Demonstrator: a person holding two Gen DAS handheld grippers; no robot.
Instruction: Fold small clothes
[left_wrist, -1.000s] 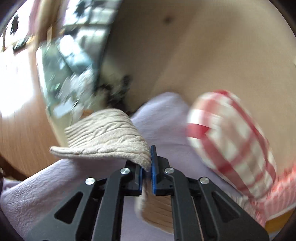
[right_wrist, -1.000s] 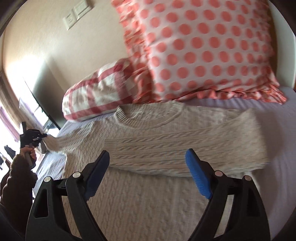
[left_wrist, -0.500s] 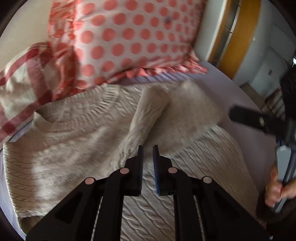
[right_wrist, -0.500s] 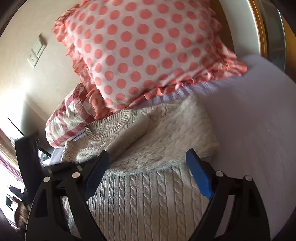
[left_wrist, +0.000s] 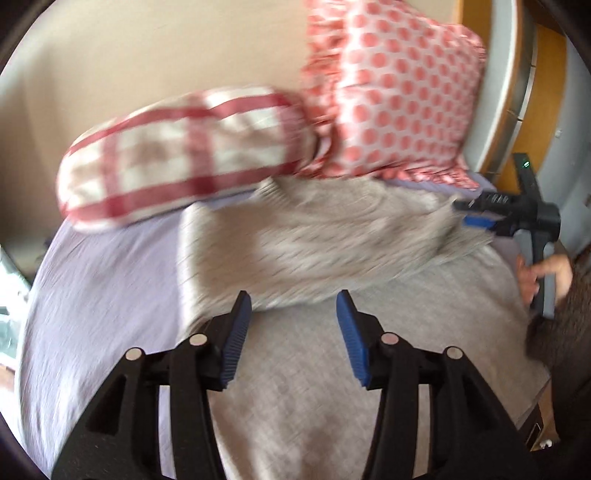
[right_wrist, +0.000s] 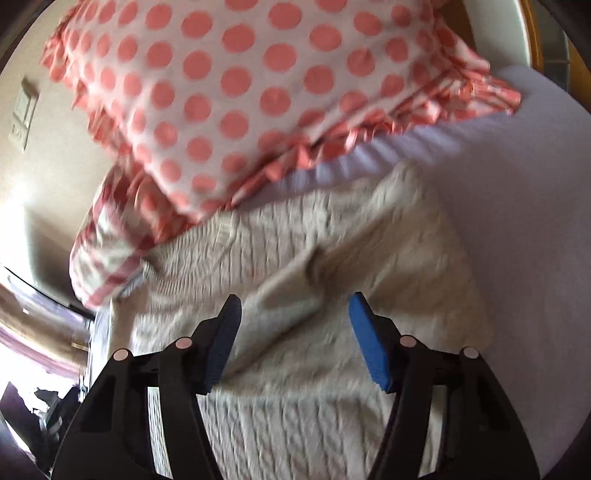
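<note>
A beige cable-knit sweater (left_wrist: 332, 243) lies flat on the lilac bed sheet (left_wrist: 103, 295), both sleeves folded across its chest. My left gripper (left_wrist: 293, 321) hovers over its lower body. Its jaws are opening, and nothing is between the blue pads. At the sweater's right edge is my right gripper (left_wrist: 467, 213), held by a hand (left_wrist: 546, 273). In the right wrist view the right gripper (right_wrist: 295, 332) hangs low over the sweater (right_wrist: 295, 406), just short of a folded sleeve end (right_wrist: 288, 295). Its jaws are closing, and the pads do not press on the knit.
A polka-dot pillow (left_wrist: 399, 99) and a red-checked pillow (left_wrist: 184, 155) lean against the wall right behind the sweater's collar. Bare sheet (right_wrist: 524, 221) spreads to the sweater's right. A wooden door frame (left_wrist: 546, 92) stands beyond the bed.
My left gripper swung the left sleeve across the sweater, let it go and pulled back with its jaws apart. My right gripper came down closer to the sweater and its jaws narrowed.
</note>
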